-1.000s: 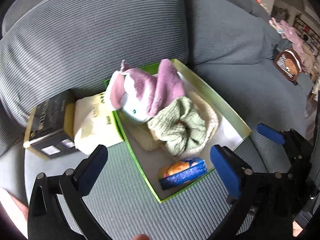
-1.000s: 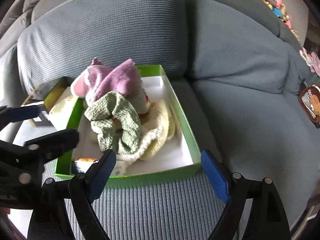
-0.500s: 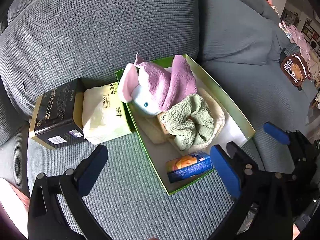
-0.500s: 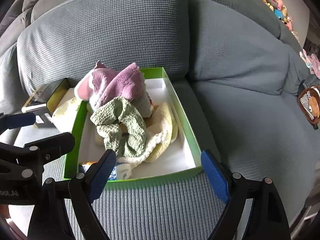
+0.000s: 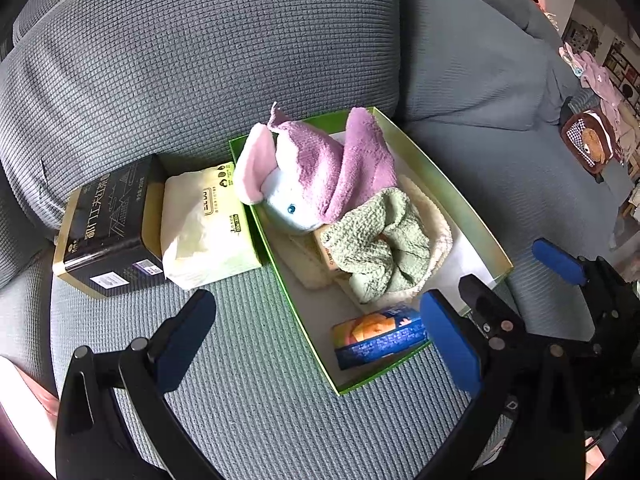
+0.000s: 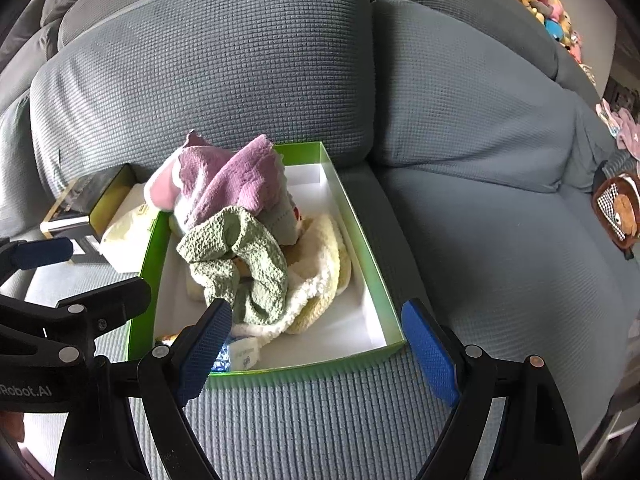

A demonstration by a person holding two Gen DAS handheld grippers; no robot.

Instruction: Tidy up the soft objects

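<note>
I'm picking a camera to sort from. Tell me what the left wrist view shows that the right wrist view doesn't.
Only the left wrist view: the whole blue and orange packet in the near corner of the green box, the plush's blue eye, and the top faces of the black box and tissue pack.
Only the right wrist view: the box's bare white floor on its right side and a white label by the near wall.
Both: purple cloth, green cloth, cream fleece, and both grippers, the left gripper and right gripper, open and holding nothing.
</note>
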